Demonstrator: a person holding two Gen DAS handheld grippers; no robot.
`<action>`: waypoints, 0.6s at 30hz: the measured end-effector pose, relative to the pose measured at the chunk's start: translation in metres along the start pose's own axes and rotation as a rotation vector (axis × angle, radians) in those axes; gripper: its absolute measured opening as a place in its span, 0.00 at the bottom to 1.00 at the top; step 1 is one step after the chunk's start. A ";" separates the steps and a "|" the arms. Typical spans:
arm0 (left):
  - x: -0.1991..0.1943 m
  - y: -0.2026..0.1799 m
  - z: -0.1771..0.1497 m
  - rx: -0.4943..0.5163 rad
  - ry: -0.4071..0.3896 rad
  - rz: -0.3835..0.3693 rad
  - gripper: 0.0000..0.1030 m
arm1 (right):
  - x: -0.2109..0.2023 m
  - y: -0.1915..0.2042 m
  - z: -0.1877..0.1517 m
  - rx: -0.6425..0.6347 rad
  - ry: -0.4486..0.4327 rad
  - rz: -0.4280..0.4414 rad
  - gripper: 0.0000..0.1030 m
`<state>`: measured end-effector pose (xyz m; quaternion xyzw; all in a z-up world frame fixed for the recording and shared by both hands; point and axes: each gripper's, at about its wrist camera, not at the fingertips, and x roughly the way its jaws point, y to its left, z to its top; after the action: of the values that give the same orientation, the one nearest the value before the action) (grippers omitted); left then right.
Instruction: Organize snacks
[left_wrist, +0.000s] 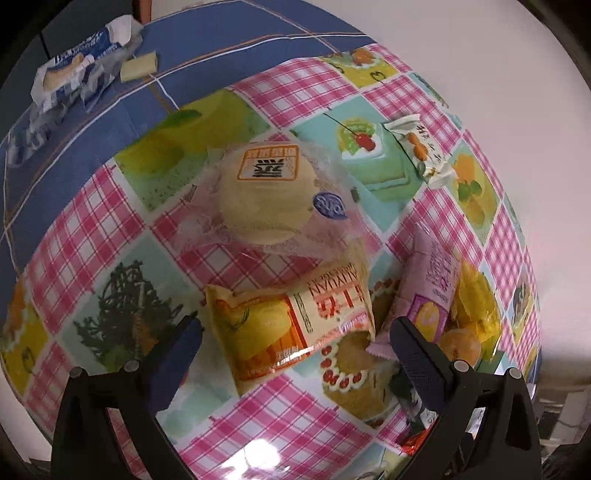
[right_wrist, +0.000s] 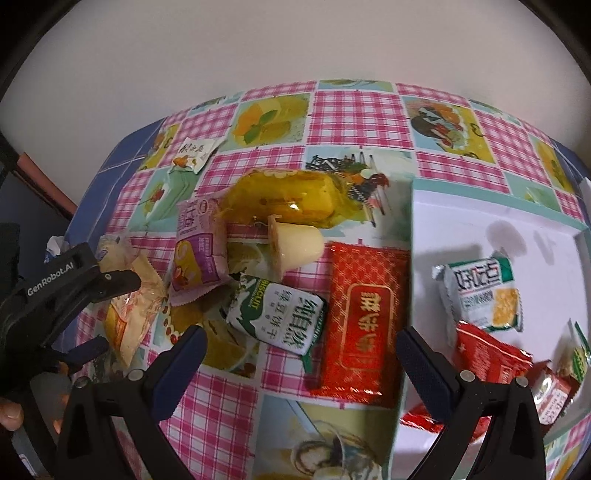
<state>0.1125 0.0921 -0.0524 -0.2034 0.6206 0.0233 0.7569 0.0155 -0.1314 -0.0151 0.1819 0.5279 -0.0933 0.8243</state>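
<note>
Several packets already lie in your white tray (right_wrist: 480, 229) at three o'clock; most remain on the tablecloth (right_wrist: 354, 110). Your left gripper (left_wrist: 295, 345), jaws spread and empty, straddles the orange packet (left_wrist: 288, 325). Your right gripper (right_wrist: 301, 349), likewise released, hovers over the red packet (right_wrist: 364, 317).

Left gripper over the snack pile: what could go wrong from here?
1. The left gripper is open around the orange cake packet, whose far end lies under the round cake in clear wrap; lifting may drag that cake along.
2. The pink packet lies against one finger and could get pinched too.
3. The jelly cup lies on its side and may roll if nudged.
</note>
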 end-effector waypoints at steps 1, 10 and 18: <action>0.001 0.000 0.002 -0.004 -0.001 -0.001 0.98 | 0.003 0.002 0.001 -0.002 0.004 0.002 0.99; 0.012 -0.007 0.013 0.010 -0.006 0.004 0.98 | 0.026 0.009 0.007 0.012 0.045 -0.011 0.85; 0.028 -0.013 0.019 0.024 0.002 0.018 0.98 | 0.036 0.016 0.012 0.011 0.045 -0.025 0.85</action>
<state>0.1405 0.0807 -0.0724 -0.1889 0.6235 0.0227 0.7584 0.0463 -0.1203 -0.0400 0.1816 0.5481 -0.1024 0.8101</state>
